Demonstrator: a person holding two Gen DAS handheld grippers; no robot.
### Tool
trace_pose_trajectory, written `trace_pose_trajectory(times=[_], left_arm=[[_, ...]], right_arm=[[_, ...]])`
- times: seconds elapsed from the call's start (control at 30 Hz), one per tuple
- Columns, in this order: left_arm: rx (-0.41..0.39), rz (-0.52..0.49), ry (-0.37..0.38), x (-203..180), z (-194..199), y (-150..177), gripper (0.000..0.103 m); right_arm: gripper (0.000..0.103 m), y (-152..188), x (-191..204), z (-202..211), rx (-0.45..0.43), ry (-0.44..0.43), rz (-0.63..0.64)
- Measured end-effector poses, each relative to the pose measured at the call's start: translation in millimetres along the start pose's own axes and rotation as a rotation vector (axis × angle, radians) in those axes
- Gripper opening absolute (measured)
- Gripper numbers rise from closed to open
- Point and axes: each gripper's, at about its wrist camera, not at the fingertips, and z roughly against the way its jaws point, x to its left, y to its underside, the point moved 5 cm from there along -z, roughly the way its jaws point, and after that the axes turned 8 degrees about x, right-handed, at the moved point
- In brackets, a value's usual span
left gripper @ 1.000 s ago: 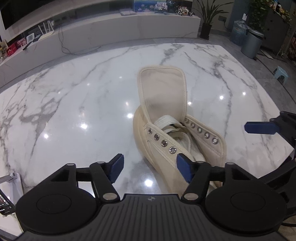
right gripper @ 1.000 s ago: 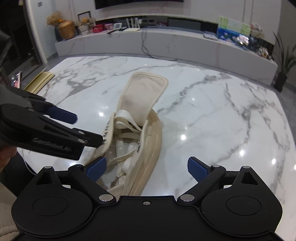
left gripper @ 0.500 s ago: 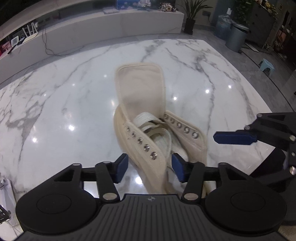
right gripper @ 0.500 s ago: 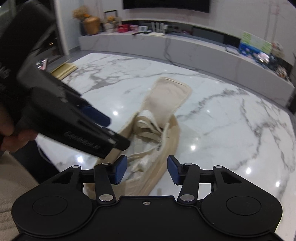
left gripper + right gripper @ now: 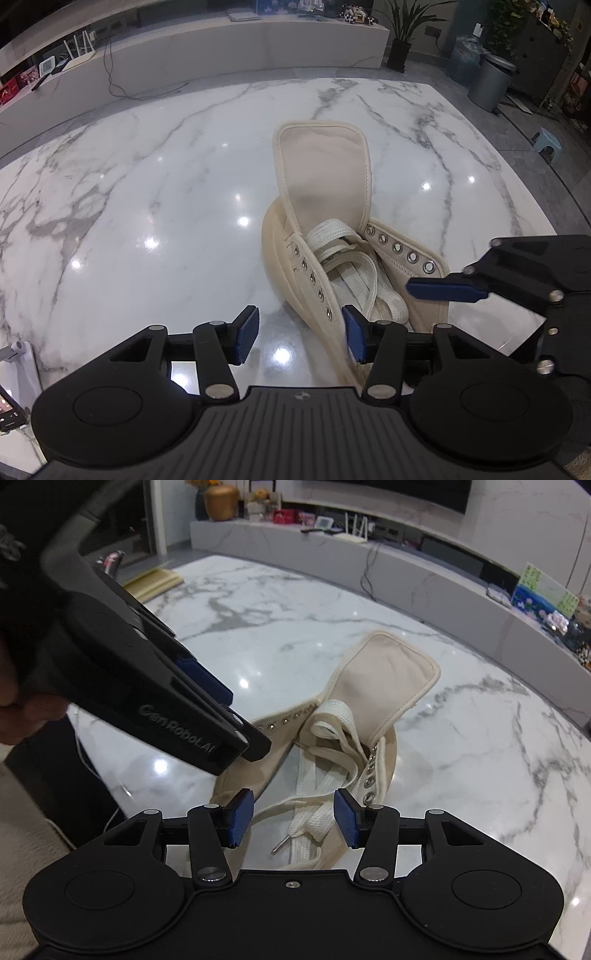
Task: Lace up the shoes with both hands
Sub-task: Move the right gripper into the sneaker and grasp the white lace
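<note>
**A:** Right wrist view: the shoe (image 5: 373,716) lies on the marble worktop (image 5: 480,775) mid-frame, long axis running from bottom centre up to the tongue at upper right. Loose lace (image 5: 314,812) sits right between the right hand-held gripper (image 5: 293,821) pads, which are partly open and holding nothing.

**B:** And the left hand-held gripper (image 5: 301,334)?

**A:** Also partly open, empty, straddling the near eyelet flap (image 5: 314,284) at lower centre. My guess: the right one is nearer the lace end (image 5: 282,843).
</note>
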Motion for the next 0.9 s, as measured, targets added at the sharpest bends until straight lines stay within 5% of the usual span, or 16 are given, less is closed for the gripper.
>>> trace_pose_trajectory(times=[0.2,0.53,0.9], left_arm=[[-0.007,0.03,0.012,8.6,-5.5,-5.6,0.048],[0.023,0.048,0.004,17.5,-20.6,-11.9,0.055],[0.035,0.037,-0.008,16.9,-25.4,-12.6,0.055]], right_arm=[[0.047,-4.5,-7.7,-18.4,0.052,0.011,-0.078],[0.02,-6.9,-20.6,-40.5,0.114,0.007,-0.18],[0.013,-4.6,-4.3,-38.6,0.117,0.017,-0.022]])
